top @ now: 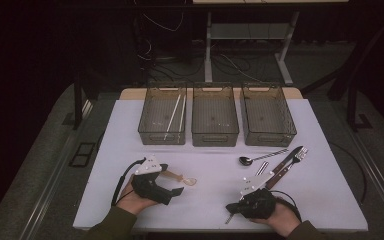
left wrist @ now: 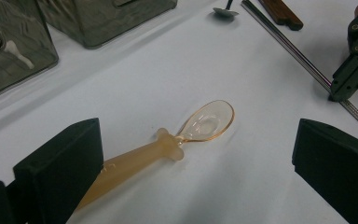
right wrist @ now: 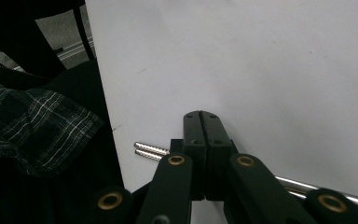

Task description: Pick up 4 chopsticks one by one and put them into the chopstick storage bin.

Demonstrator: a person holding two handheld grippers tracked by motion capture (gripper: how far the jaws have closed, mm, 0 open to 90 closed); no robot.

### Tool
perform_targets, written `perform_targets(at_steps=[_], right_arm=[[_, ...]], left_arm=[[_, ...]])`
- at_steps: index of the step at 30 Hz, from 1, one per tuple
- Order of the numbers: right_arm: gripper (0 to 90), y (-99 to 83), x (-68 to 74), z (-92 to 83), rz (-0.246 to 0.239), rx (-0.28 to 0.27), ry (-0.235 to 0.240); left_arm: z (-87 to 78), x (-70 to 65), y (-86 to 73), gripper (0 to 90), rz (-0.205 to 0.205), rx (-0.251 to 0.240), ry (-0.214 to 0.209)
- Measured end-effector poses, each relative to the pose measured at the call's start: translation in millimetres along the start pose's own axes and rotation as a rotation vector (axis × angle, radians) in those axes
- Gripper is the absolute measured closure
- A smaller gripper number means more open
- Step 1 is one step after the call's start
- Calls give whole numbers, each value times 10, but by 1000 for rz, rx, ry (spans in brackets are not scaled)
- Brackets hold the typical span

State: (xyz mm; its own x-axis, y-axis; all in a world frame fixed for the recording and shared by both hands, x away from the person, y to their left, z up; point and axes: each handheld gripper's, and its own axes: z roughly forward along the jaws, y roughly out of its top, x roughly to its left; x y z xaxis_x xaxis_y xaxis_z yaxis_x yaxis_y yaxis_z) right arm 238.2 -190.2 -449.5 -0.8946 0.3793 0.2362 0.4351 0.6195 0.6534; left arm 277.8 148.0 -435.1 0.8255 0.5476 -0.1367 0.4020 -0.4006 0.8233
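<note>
Two claws noted, each in a hand. Found the left claw (top: 172, 180) gaping wide and gripping nothing, with the amber spoon (left wrist: 205, 123) flat on the white table (left wrist: 242, 186) between its jaws, handle hard by the left-hand jaw, bowl just ahead of the tips. Judged a lopsided closing risky: could shove the slick handle sideways and spin the spoon out. Found the right claw (right wrist: 201, 116) fully closed, apparently clamped across the steel chopsticks (right wrist: 150, 150), short ends poking out to its left, long shafts running off to its right. Feared an off-centre pinch: could let the round rods roll, droop or slide free when carried.
</note>
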Motion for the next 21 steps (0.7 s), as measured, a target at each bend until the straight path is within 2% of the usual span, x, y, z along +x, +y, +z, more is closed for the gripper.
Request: perform_targets(at_steps=[21], right_arm=[[900, -63, 7, -73, 1, 13, 1]], left_arm=[[-4, -1, 3, 5, 4, 1, -2]])
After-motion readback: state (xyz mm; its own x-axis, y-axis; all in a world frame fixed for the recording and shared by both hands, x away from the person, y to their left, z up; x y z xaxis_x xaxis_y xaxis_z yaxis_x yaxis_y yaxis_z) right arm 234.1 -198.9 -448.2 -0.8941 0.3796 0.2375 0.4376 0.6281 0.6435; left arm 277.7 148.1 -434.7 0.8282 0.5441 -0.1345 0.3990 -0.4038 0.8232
